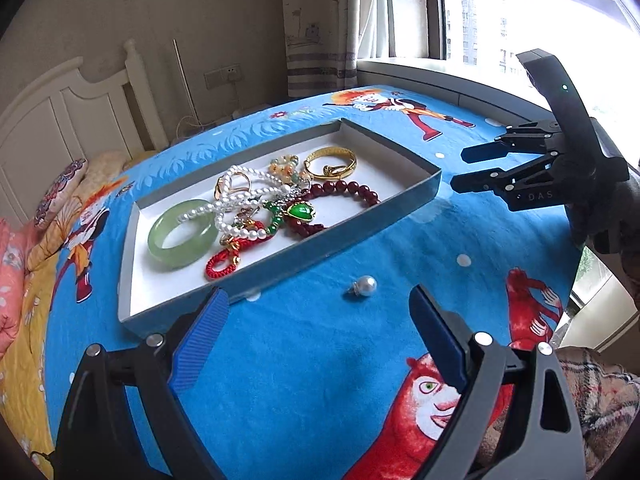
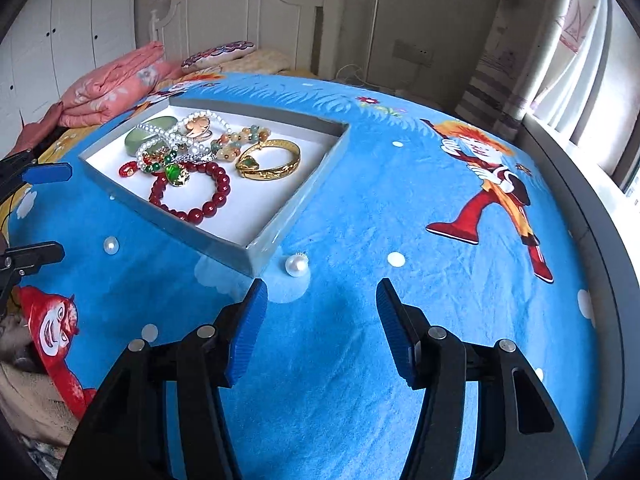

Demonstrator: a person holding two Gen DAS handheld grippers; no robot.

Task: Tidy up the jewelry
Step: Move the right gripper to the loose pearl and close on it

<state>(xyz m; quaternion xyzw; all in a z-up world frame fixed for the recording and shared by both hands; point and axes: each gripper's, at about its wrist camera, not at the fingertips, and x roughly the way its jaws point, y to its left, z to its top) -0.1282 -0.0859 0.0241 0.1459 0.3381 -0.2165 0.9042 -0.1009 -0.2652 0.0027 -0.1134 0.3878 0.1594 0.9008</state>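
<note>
A shallow grey box lid (image 1: 424, 190) (image 2: 264, 246) with a white inside lies on the blue cartoon bedspread. It holds a green jade bangle (image 1: 182, 238), a pearl necklace (image 1: 240, 196), a gold bangle (image 1: 331, 163) (image 2: 276, 160), a dark red bead bracelet (image 1: 348, 192) (image 2: 192, 196), a green pendant (image 1: 301, 212) and a red cord ring (image 1: 220, 266). One pearl earring (image 1: 365, 286) (image 2: 105, 245) lies just outside the lid in front of my open left gripper (image 1: 318, 308). Another pearl earring (image 2: 297, 265) lies by the lid's near corner, just ahead of my open, empty right gripper (image 2: 322, 300).
A folded pink quilt (image 2: 108, 80) and pillow (image 2: 218, 53) lie at the white headboard (image 2: 240, 4). A window sill (image 1: 420, 72) and curtains (image 1: 320, 24) border the bed's far side. A plaid blanket (image 1: 600, 400) lies at the near edge.
</note>
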